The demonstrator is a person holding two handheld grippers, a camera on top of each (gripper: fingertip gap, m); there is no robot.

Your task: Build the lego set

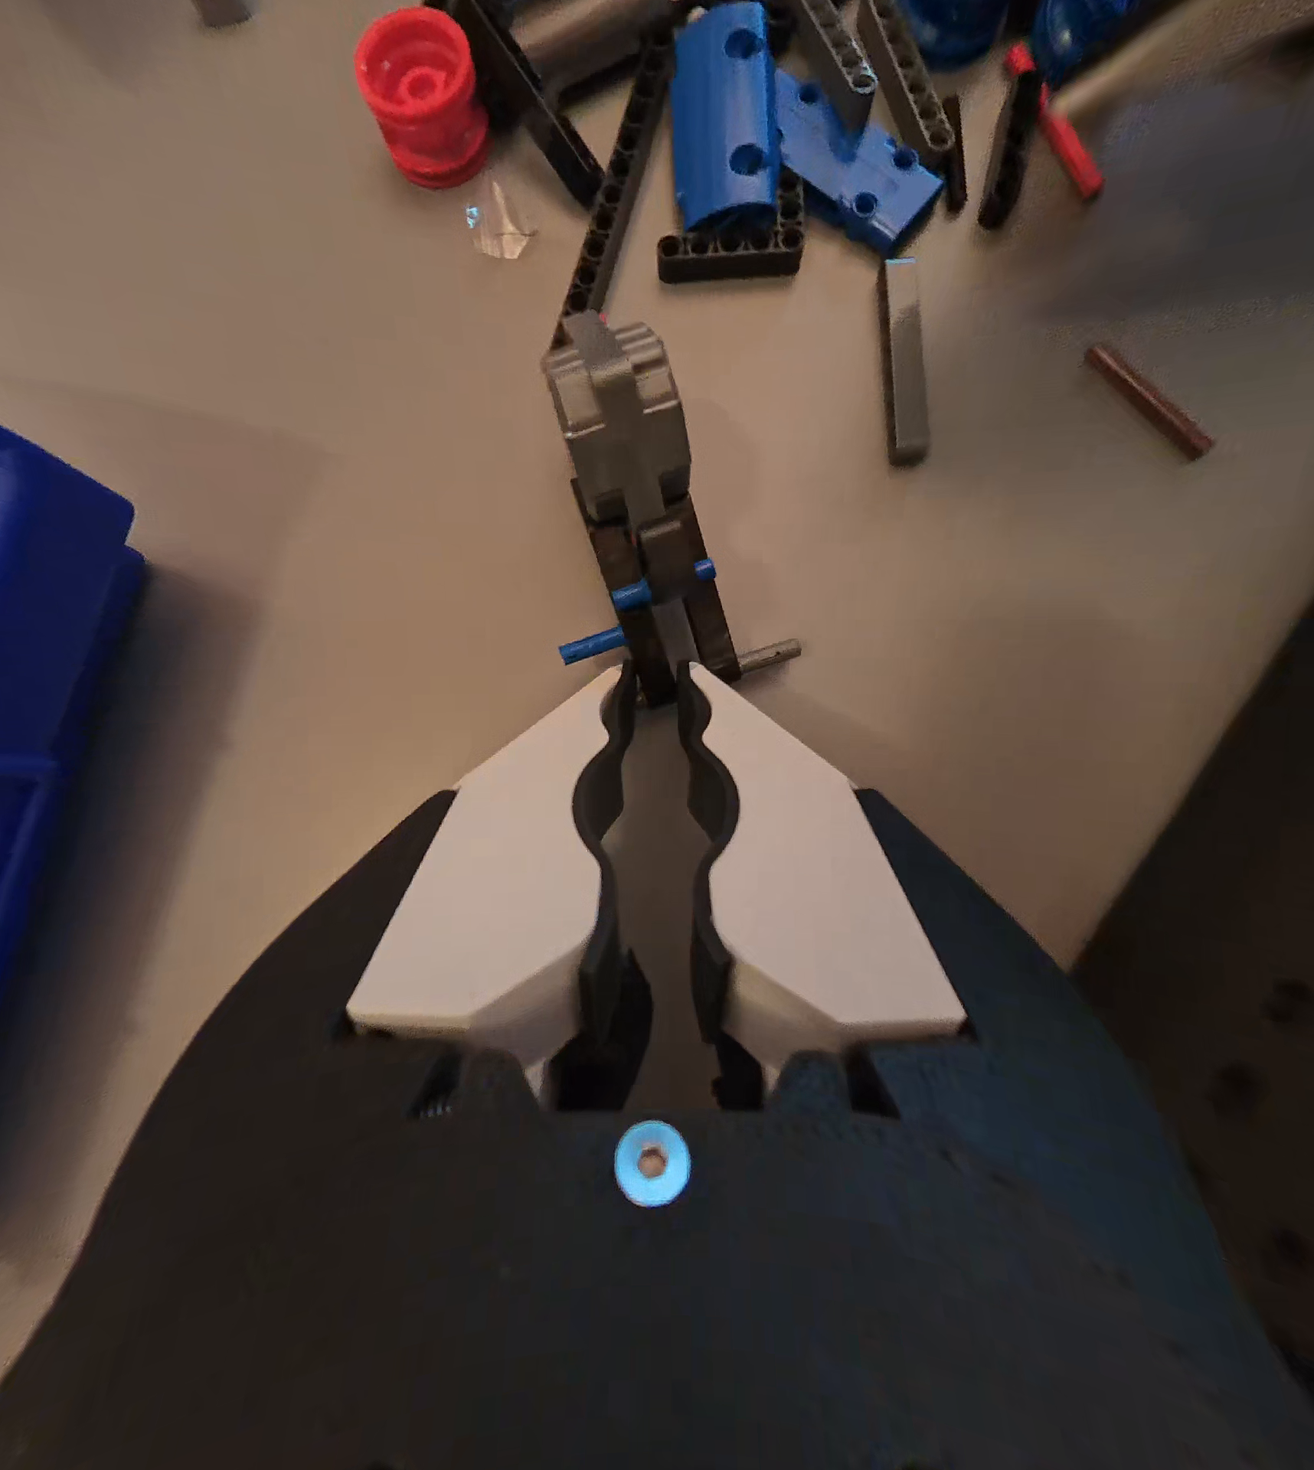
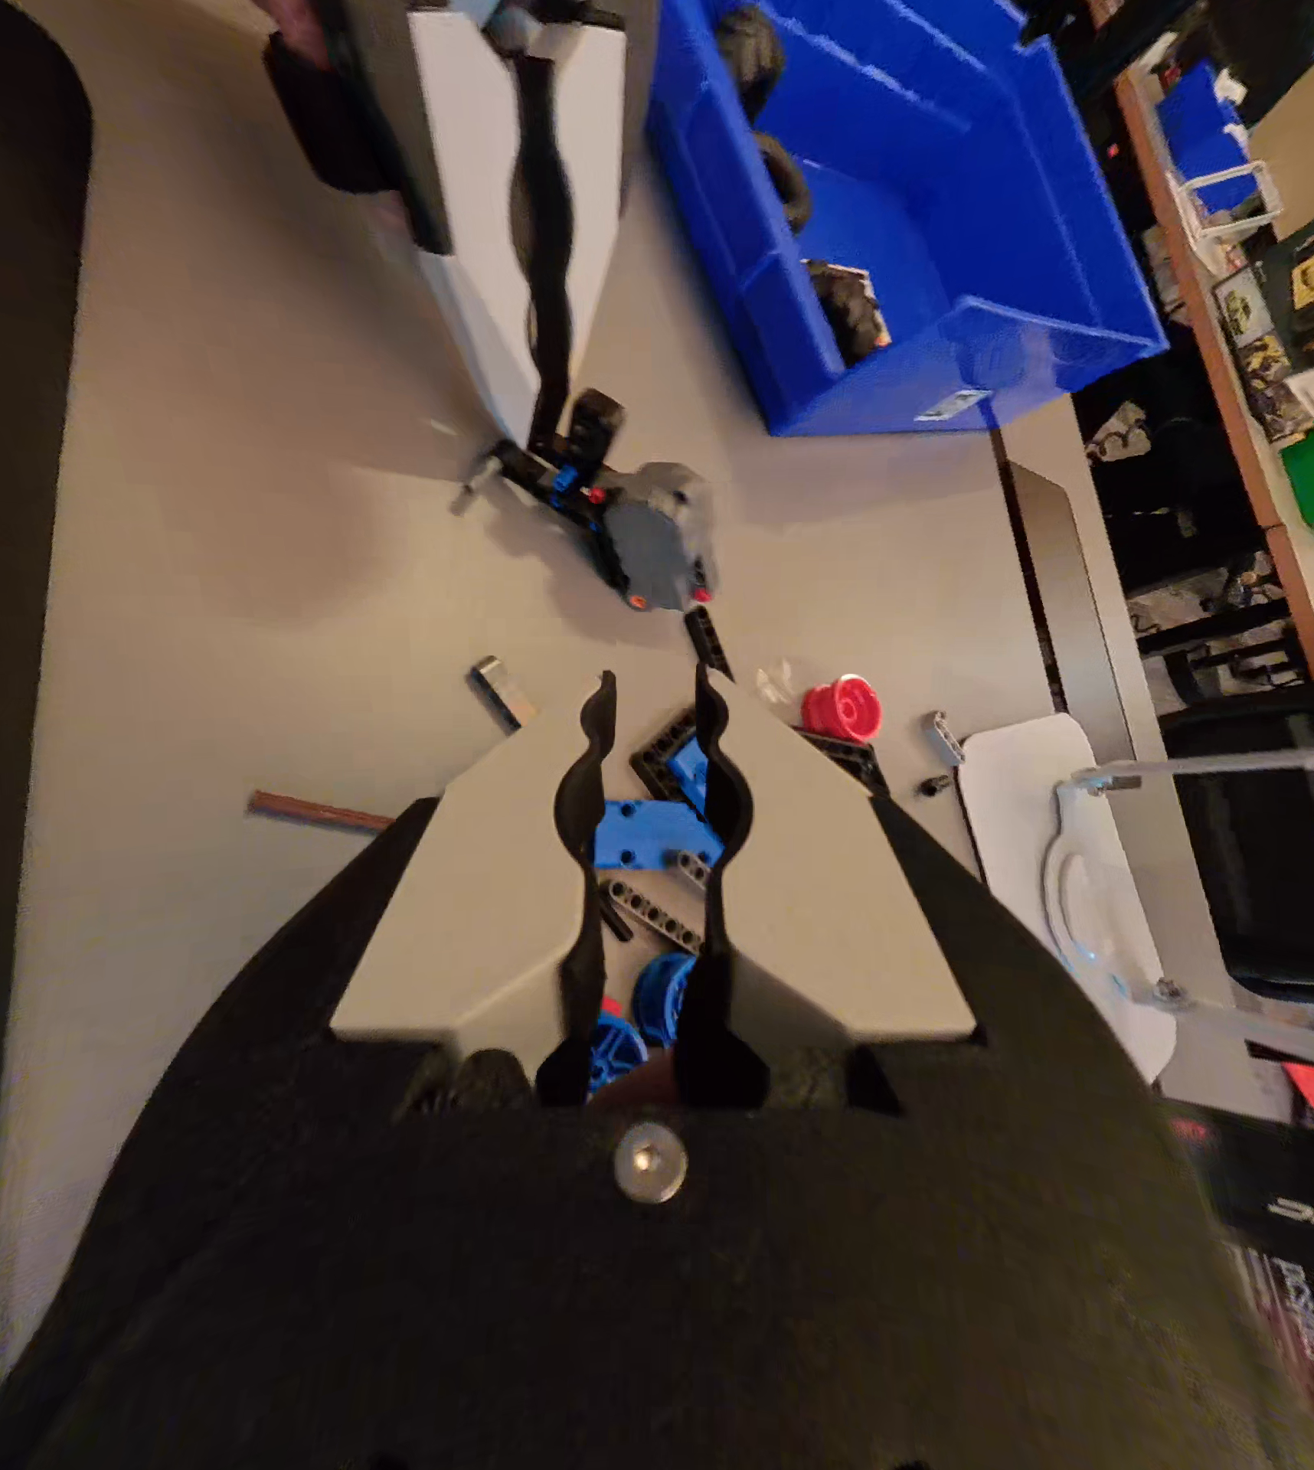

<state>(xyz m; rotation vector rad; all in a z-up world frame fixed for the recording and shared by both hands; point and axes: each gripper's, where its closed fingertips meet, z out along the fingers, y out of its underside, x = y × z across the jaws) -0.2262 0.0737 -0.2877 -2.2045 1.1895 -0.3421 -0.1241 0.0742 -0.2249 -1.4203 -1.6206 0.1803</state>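
We work on a pale table point(image 1: 240, 334), with a blue bin point(image 2: 916, 239) at its far side in the right wrist view and a loose heap of beams and panels point(image 1: 781, 143) beyond our partial build. That build, a grey motor block on dark beams with blue pins point(image 1: 630, 477), rests on the table with its near end between the tips of our left gripper point(image 1: 655, 676), whose fingers are drawn in to a narrow gap around the beam end; they seem to grip it, though we cannot be sure how firmly. Our right gripper point(image 2: 650, 684) hangs above the heap with its fingers a moderate way apart and nothing between them, over a blue panel point(image 2: 646, 835) and a grey holed beam point(image 2: 658, 911). A red wheel hub point(image 2: 843, 708) sits just beside the heap. We judge we are steadying the build while choosing the next part; the next move calls for lowering the right gripper onto one piece and closing cleanly without dragging its neighbours.
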